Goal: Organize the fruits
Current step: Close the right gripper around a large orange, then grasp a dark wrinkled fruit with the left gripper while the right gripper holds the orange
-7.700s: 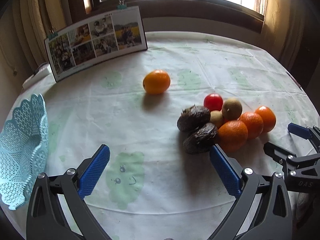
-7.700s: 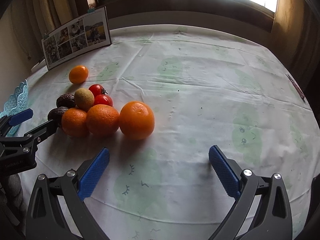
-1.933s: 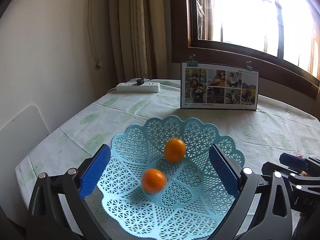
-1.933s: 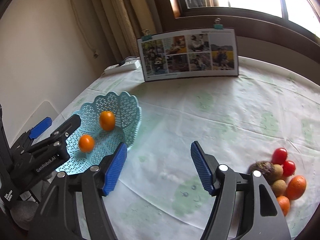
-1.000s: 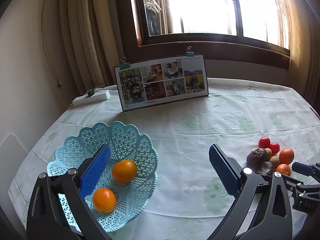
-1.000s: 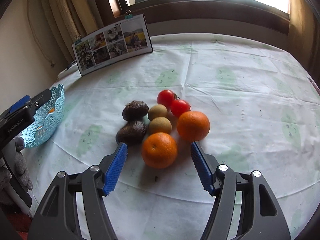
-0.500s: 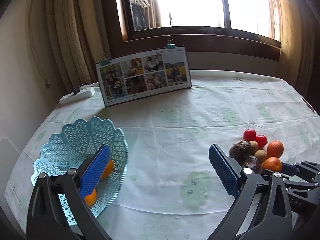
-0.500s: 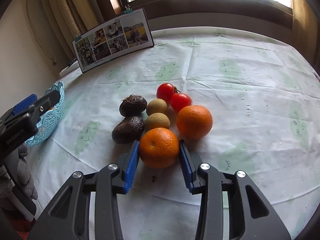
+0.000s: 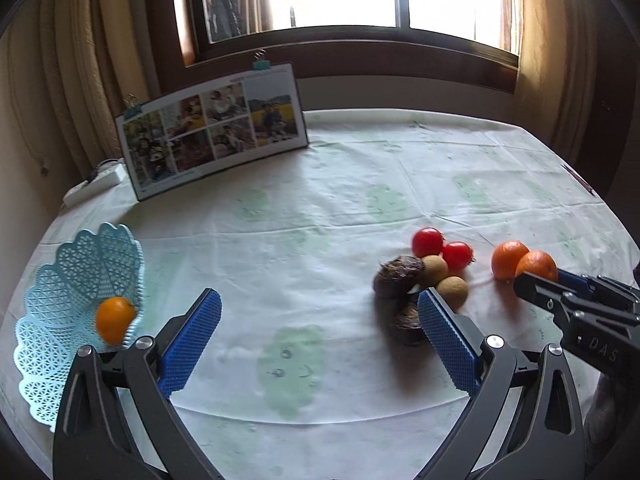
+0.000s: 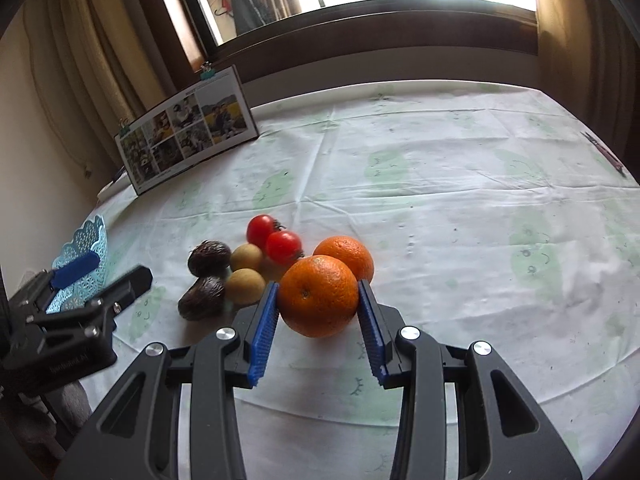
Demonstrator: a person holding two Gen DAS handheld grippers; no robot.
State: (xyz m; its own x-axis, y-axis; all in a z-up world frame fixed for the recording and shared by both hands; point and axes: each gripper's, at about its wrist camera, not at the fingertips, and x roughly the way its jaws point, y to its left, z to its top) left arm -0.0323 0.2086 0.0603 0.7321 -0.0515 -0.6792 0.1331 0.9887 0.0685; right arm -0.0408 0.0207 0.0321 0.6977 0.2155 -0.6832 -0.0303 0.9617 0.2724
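The round table point(image 10: 460, 208) under its pale printed cloth lies bare over its whole right and far half, out to the curved rim below the window; the only thing near that right edge is a thin dark object point(image 10: 604, 152) too small to make out. At the back left a photo board point(image 9: 212, 136) stands propped upright, with a white power strip point(image 9: 96, 184) beside it at the rim. The blue lattice basket point(image 9: 72, 312) sits at the left edge, tilted in the left wrist view, with one orange point(image 9: 115, 319) seen in it. Between basket and fruit pile runs a wide strip of open cloth. The pile lies near the middle front: two tomatoes point(image 10: 272, 236), two small tan fruits point(image 10: 245, 270), two dark wrinkled fruits point(image 10: 204, 276) and a second orange point(image 10: 346, 254), all touching or just beside one another. The right gripper point(image 10: 318, 308) reaches in low from the near side, its blue pads pressed on either flank of the front orange point(image 10: 318, 296), holding it just in front of the second orange; whether it rests on the cloth cannot be told. The left gripper point(image 9: 320, 332) hangs above the open strip with its jaws spread wide and nothing between them, its right finger crossing in front of the dark fruits.
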